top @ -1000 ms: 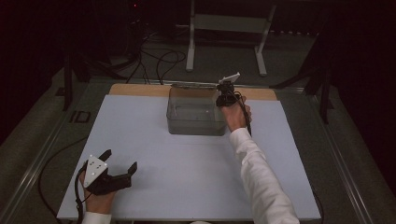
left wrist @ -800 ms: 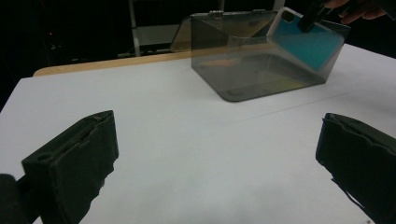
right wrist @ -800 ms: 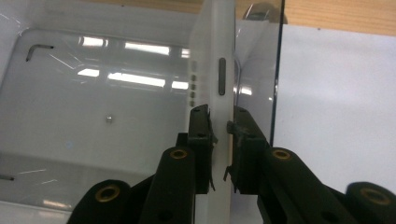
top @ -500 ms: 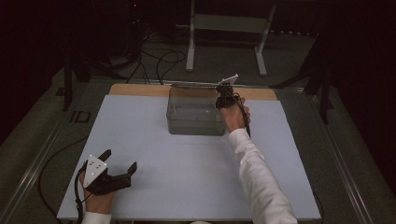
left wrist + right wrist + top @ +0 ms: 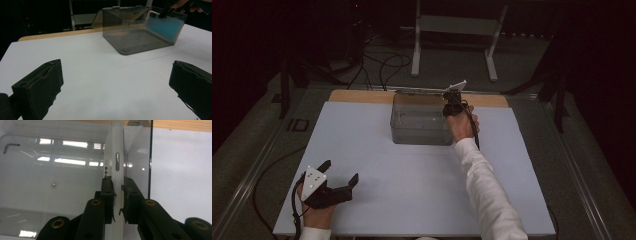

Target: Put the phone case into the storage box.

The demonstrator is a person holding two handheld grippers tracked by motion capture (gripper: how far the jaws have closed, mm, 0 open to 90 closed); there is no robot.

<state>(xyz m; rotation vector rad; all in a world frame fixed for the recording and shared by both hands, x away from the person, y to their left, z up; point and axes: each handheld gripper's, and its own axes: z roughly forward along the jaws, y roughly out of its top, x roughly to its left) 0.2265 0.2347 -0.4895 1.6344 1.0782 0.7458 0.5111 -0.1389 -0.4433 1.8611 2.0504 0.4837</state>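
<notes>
No readable words, labels or numbers anywhere here, not on the phone [image 5: 117, 160] and not on the clear box [image 5: 421, 120].

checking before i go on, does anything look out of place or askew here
Nothing looks spilled or damaged. The one oddity: a white phone stands on edge inside the clear box, pinched by the right gripper. The left gripper rests open on the table.

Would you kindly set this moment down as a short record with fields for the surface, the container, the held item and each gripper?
surface: white table
container: clear box, far centre, lid open behind it
held item: white phone, edge-on, just inside the box's right wall
right gripper: jaws closed on the phone's edges, at the box
left gripper: jaws wide apart, nothing between them, near left of the table
</notes>
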